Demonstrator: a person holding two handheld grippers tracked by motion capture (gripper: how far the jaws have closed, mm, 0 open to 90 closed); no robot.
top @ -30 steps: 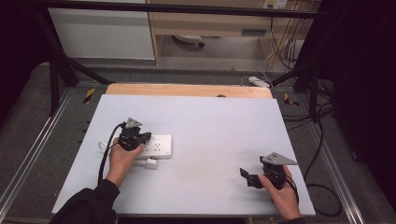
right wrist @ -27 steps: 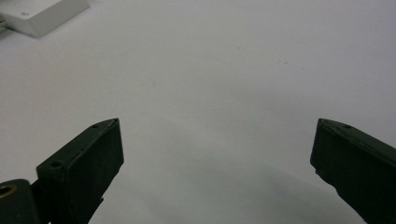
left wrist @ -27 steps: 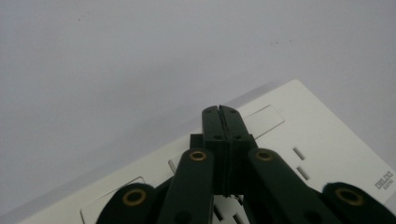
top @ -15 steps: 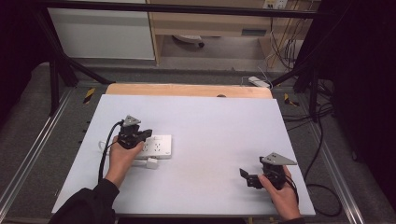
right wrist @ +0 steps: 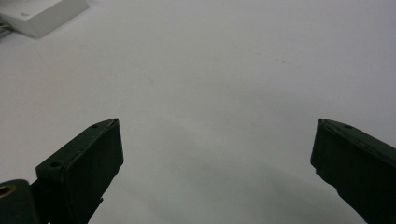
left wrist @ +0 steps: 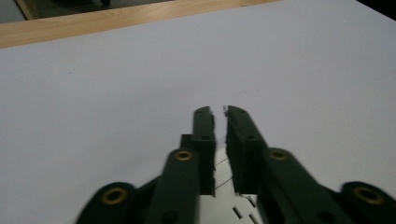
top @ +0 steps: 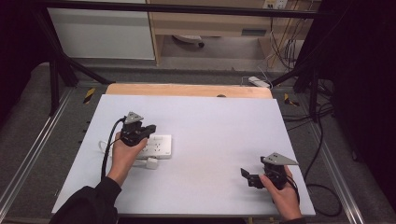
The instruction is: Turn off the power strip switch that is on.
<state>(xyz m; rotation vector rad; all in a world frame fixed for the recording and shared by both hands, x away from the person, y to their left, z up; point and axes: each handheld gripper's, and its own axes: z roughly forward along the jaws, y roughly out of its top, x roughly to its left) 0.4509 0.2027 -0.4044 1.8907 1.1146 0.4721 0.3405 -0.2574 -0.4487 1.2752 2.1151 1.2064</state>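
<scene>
Left gripper [top: 145, 131] barely shifting since earlier frames, staying over white power strip [top: 158, 145]; right gripper [top: 249, 177] holding same spot. Left jaws sitting nearly closed, thin slit between, gripping nothing visible, tips hovering above strip's socket face [left wrist: 233, 210]. Strip lying toward left edge of desk [top: 210, 116], white plug [top: 151, 163] touching its near side. Right jaws gaping wide, empty, hovering near front-right corner of desk; strip corner [right wrist: 39, 16] showing far off.

White table [top: 215, 135]; white power strip [top: 156, 146] lying on it.
</scene>
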